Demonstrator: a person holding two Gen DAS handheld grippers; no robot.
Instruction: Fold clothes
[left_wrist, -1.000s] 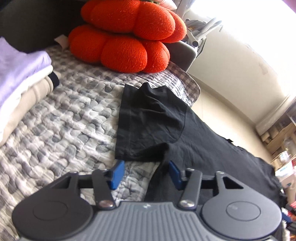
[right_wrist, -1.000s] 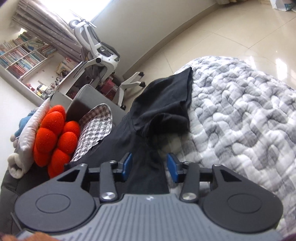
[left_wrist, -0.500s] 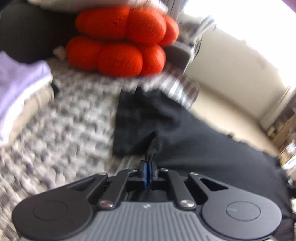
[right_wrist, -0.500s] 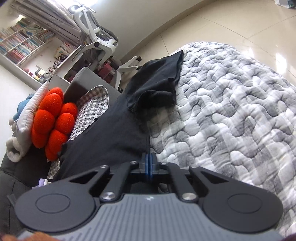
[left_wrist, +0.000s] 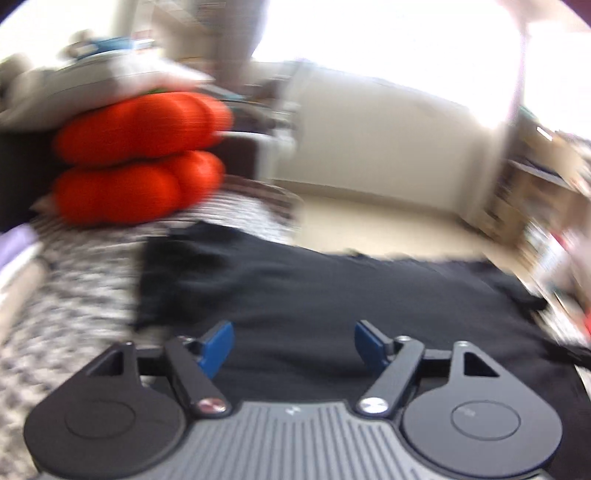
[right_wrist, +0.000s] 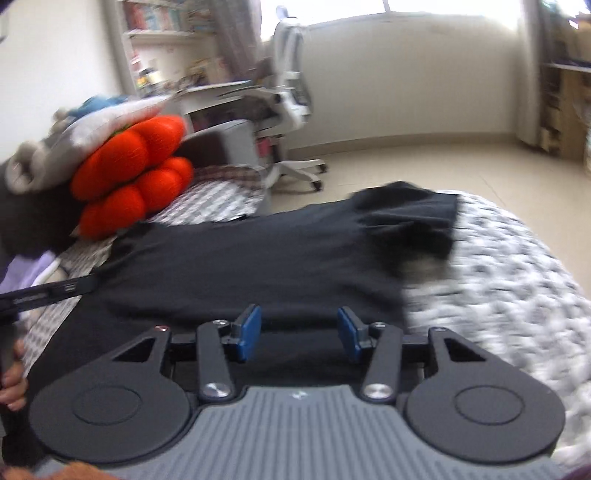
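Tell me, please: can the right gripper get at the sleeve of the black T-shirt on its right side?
Probably yes. The right gripper is open over the black T-shirt, and nothing lies between it and the sleeve.

Black T-shirt (right_wrist: 258, 258): matt cloth, smooth, soft creases at the sleeve
Quilted cover (right_wrist: 517, 277) on the bed: grey-white cloth, puffed, stitched texture
Orange cushion (right_wrist: 133, 177): knitted-looking yarn, ribbed, matt
Left gripper (left_wrist: 293, 345): matt black plastic arms, blue matt pads (left_wrist: 218, 345), shiny metal screws, grey ribbed housing
Right gripper (right_wrist: 297, 334): same finishes
Floor (right_wrist: 424, 162): smooth, pale, slight sheen
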